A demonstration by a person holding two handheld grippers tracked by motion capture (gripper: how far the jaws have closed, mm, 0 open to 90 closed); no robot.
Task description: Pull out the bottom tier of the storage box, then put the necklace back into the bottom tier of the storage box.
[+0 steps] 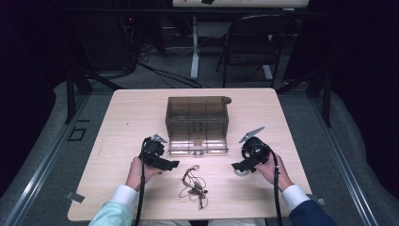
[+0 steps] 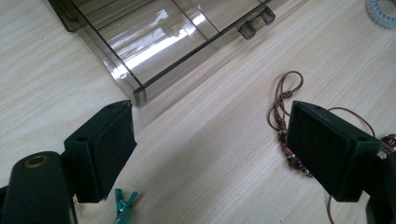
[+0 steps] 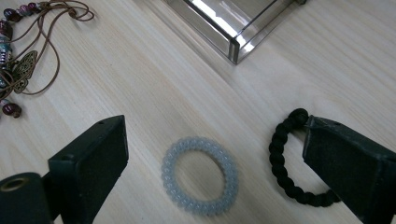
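A smoky clear drawer box (image 1: 197, 115) stands mid-table with its bottom drawer (image 1: 198, 144) pulled out toward me. A brown cord necklace with beads (image 1: 194, 182) lies in front of it. My left gripper (image 1: 170, 164) is open, left of the necklace (image 2: 282, 100), jaws over bare wood near the drawer corner (image 2: 138, 93). My right gripper (image 1: 238, 165) is open just above a pale blue bead bracelet (image 3: 200, 175); a black bead bracelet (image 3: 283, 158) lies partly under its right jaw.
A small green clip (image 2: 124, 205) lies by the left jaw. The drawer has two small knobs (image 2: 256, 23). The table's front edge (image 1: 188, 219) is close to the person's sleeves. A chair (image 1: 251, 44) and desk leg stand beyond the table.
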